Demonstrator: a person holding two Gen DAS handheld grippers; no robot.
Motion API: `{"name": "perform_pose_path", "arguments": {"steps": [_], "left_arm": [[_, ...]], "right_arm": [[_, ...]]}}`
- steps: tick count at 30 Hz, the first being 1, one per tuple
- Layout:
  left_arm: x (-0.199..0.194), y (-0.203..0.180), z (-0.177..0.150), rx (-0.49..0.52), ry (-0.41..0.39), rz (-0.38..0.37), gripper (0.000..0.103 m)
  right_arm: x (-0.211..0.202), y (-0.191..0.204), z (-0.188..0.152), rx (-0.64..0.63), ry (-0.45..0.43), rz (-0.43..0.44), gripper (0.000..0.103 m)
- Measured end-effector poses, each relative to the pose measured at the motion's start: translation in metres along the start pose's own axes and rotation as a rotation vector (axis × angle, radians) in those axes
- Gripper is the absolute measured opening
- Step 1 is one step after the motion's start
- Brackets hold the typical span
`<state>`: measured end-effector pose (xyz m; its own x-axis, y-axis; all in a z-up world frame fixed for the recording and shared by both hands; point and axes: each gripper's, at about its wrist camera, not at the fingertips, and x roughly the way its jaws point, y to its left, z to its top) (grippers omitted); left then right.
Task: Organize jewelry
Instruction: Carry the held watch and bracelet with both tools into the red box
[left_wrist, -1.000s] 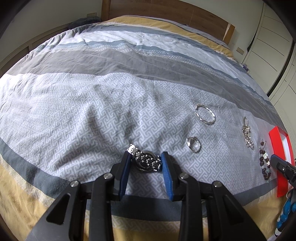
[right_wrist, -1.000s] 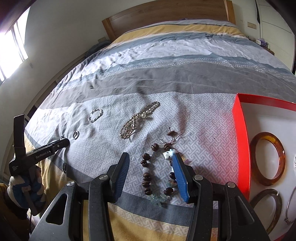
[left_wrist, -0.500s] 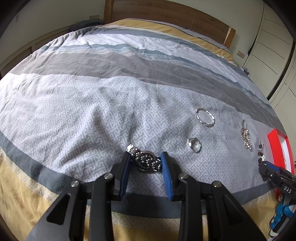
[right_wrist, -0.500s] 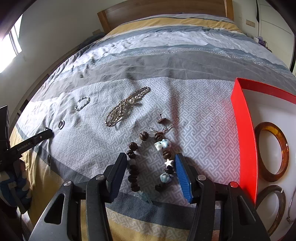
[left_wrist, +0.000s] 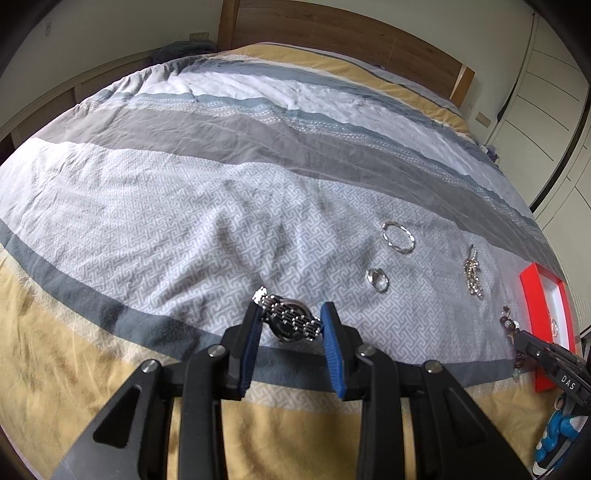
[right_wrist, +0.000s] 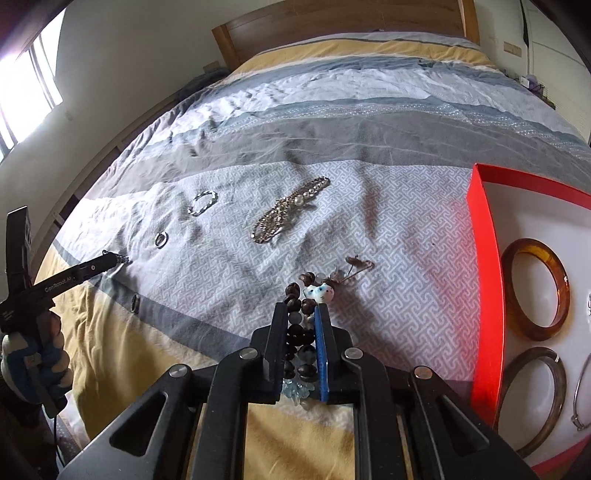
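A: Grey, white and mustard cotton, that is the striped quilt (left_wrist: 184, 206) on the bed, and everything lies on it. Right of the right tongs (right_wrist: 301, 314) sits the red tray (right_wrist: 484, 258), with an amber bangle (right_wrist: 535, 288), a darker bangle (right_wrist: 532, 398) nearer than it, and a thin wire bangle (right_wrist: 580, 398) at the edge.

B: And the tongs themselves?

A: The right tongs have just been closing and now stand narrow, pinched on the wooden bead bracelet (right_wrist: 299, 328); its blue-and-white bead pokes out past the tips. The left tongs (left_wrist: 291, 317) stand at a middling gap, clamped on the metal watch (left_wrist: 288, 319), pads against its band.

B: What lies loose?

A: Beyond the right tongs and a little left, the pearl and chain strand (right_wrist: 284, 214). Further left, a twisted silver bracelet (right_wrist: 202, 202), then a small ring (right_wrist: 161, 240). A small dark ring (right_wrist: 135, 303) lies near the left tongs' tips, in the right camera.
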<state>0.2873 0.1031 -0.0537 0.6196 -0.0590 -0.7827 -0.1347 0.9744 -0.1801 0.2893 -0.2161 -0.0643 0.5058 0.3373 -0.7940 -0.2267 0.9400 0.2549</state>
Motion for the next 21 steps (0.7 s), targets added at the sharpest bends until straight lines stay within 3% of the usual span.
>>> {"name": "perform_pose_path", "arguments": {"steps": [12,21], "left_arm": [[-0.069,-0.011,-0.004,0.025,-0.052,-0.002,0.030],[-0.100,-0.054,-0.007,0.071,-0.078,-0.052,0.030]], "right_arm": [[-0.081,0.013,-0.005,-0.006,-0.094,0.026,0.014],[-0.144,-0.013,-0.011,0.016,-0.184,-0.019,0.014]]}}
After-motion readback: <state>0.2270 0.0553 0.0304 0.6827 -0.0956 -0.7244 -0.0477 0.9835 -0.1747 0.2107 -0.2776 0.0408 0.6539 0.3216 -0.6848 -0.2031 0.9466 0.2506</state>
